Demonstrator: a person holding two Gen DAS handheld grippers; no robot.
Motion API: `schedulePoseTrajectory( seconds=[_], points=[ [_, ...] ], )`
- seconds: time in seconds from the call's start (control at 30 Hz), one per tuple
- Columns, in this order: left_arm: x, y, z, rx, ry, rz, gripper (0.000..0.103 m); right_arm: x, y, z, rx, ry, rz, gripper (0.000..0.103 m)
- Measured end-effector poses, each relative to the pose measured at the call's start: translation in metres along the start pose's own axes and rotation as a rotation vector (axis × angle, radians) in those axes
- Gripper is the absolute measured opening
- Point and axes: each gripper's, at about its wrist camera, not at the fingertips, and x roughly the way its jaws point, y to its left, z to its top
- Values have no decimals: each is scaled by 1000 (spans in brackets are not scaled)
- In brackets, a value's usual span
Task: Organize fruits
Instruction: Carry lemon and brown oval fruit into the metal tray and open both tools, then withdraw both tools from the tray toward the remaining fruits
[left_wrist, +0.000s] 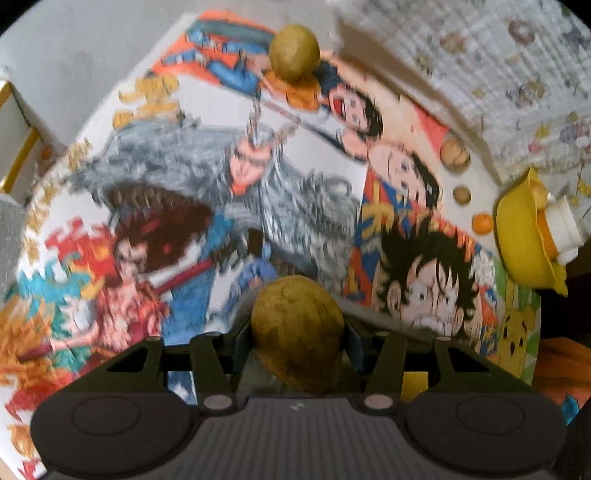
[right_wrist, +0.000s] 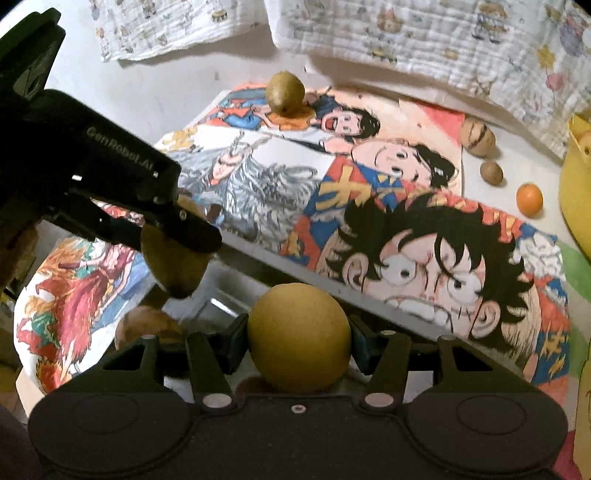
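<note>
Left wrist view showed your left gripper (left_wrist: 297, 332) with jaws clamped on a brown-green fruit (left_wrist: 297, 332) above the cartoon-print surface (left_wrist: 147, 206). Right wrist view showed your right gripper (right_wrist: 298, 343) with jaws gripping a round yellow fruit (right_wrist: 298, 339); another fruit (right_wrist: 285, 92) sat at the far edge.

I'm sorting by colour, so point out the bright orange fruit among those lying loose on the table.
The small orange fruit, at the right beside the yellow bowl. The two walnut-like ones behind it and the far kiwi are brown or greenish.
</note>
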Motion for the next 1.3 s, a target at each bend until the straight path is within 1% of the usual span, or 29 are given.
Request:
schedulePoseTrajectory(
  seconds=[0.13,0.27,0.43,0.47,0.5,0.53,0.6,0.8,0.93,0.97,1.0,1.03,1.13,1.17,1.23,1.3],
  points=[
    [8,-6,-7,27,51,17,56,2,-6,-8,67,31,-12,58],
    [13,-10,-6,44,67,37,56,1,-11,-13,117,32,-11,58],
    [19,-16,-3,53,90,71,57,0,-11,-12,133,38,-16,59],
    [18,-16,-3,55,91,75,56,-1,-11,-12,130,36,-22,61],
    [18,-17,-3,55,94,74,56,-3,-11,-13,126,31,-28,65],
    [17,-17,-3,52,97,64,59,-6,-13,-13,127,26,-28,66],
    [14,-19,-2,37,89,51,59,-11,-16,-14,131,19,-32,70],
    [-5,-27,-9,62,35,44,71,-36,-22,-18,129,-22,-56,83],
    [-17,-28,-19,67,1,45,80,-52,-20,-26,112,-39,-52,85],
    [-22,-28,-22,75,-11,46,83,-56,-20,-29,108,-42,-46,87],
    [-26,-29,-26,84,-25,50,85,-60,-19,-31,105,-45,-42,92],
    [-30,-30,-29,90,-40,52,88,-64,-18,-33,100,-50,-37,93],
    [-42,-30,-42,113,-85,50,98,-76,-16,-39,86,-67,-12,95],
    [-46,-30,-47,121,-96,53,99,-80,-15,-41,80,-69,2,96],
    [-54,-29,-58,150,-116,60,100,-87,-12,-46,64,-70,28,101],
    [-60,-28,-70,185,-125,67,101,-92,-8,-51,45,-63,52,102]
  ],
)
